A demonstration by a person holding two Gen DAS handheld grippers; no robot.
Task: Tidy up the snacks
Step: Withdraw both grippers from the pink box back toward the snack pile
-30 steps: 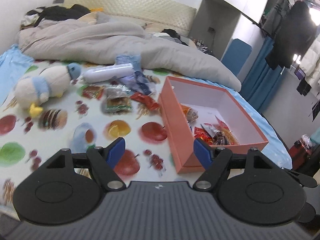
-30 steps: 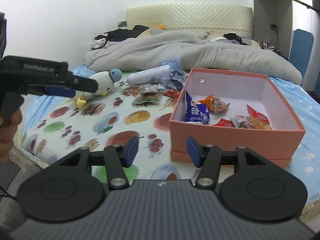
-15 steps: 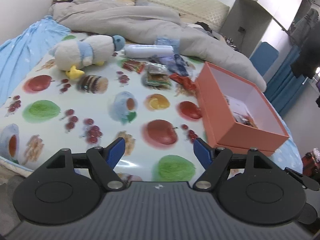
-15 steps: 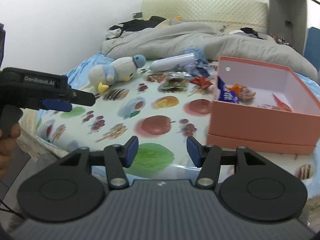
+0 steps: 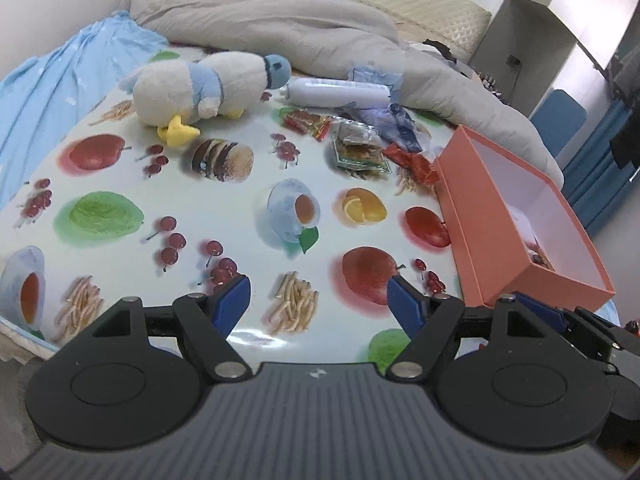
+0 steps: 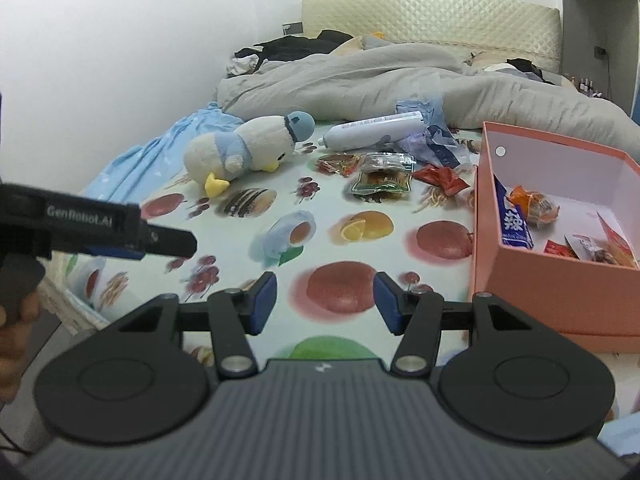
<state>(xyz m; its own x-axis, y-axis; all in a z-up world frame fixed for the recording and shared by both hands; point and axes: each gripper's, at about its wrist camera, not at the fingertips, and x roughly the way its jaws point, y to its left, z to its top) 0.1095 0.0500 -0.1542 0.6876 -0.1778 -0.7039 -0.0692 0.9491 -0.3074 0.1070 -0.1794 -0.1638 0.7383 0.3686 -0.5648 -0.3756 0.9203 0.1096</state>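
Observation:
An open salmon-pink box sits at the right of a fruit-printed cloth and holds several snack packets, among them a blue one. More snacks lie loose at the far side: a clear packet with a green edge, a red wrapper and a red-yellow packet. My left gripper hangs open over the cloth's near edge, nothing between its pads. My right gripper is open and empty too, left of the box's near corner. In the right wrist view the left gripper's black body reaches in from the left.
A plush duck lies at the far left of the cloth. Behind the snacks are a white bottle, crumpled blue bags and a grey duvet. A hand shows at the left edge.
Both grippers have drawn back from the box toward the near edge of the bed and shifted left; more of the printed cloth shows. Their jaws stand the same, both empty.

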